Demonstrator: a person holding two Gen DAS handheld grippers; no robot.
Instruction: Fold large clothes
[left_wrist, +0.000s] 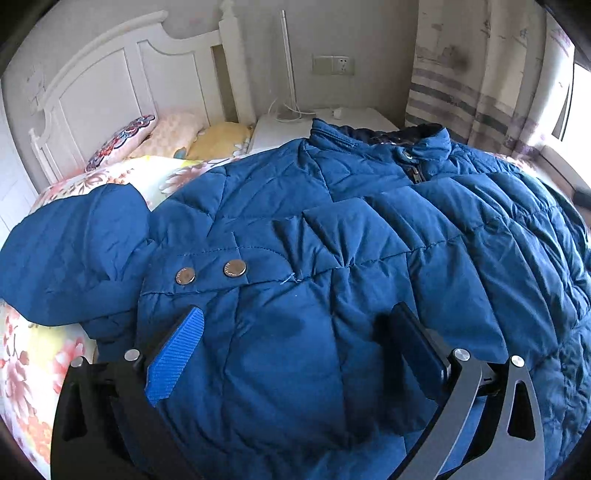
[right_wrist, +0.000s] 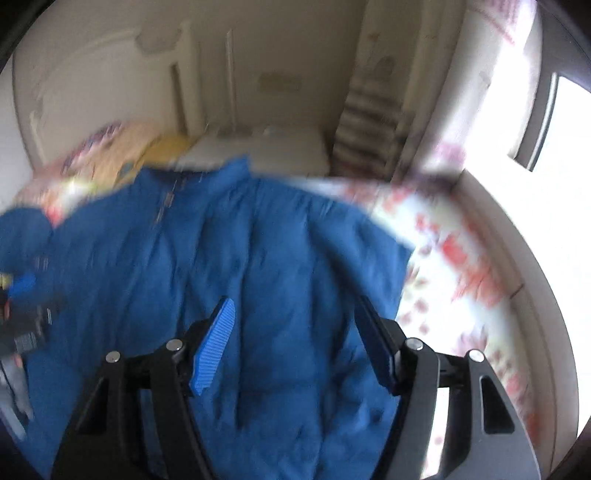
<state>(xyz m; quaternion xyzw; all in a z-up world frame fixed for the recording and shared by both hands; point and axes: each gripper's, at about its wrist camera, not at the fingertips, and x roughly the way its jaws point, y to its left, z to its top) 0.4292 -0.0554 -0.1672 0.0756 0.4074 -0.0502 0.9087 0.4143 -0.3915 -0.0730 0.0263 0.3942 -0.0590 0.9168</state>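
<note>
A blue quilted jacket (left_wrist: 332, 229) lies spread front-up on a bed covered with a floral sheet (left_wrist: 22, 354). Its collar (left_wrist: 384, 144) points toward the headboard (left_wrist: 110, 85), with the zip closed at the neck. One sleeve (left_wrist: 74, 251) lies at the jacket's left side in the left wrist view, and a flap with two metal snaps (left_wrist: 210, 272) sits on the jacket just beyond the gripper's fingers.

The left gripper (left_wrist: 295, 325) hangs over the jacket's lower front with its jaws spread wide; nothing is between the pads. The right gripper (right_wrist: 295, 314) stands partly apart over the jacket near its right edge, gripping nothing; that view is motion-blurred. Pillows (left_wrist: 162, 136) lie by the headboard, with a white nightstand (left_wrist: 288, 129) and a curtain (left_wrist: 480, 74) beyond.
</note>
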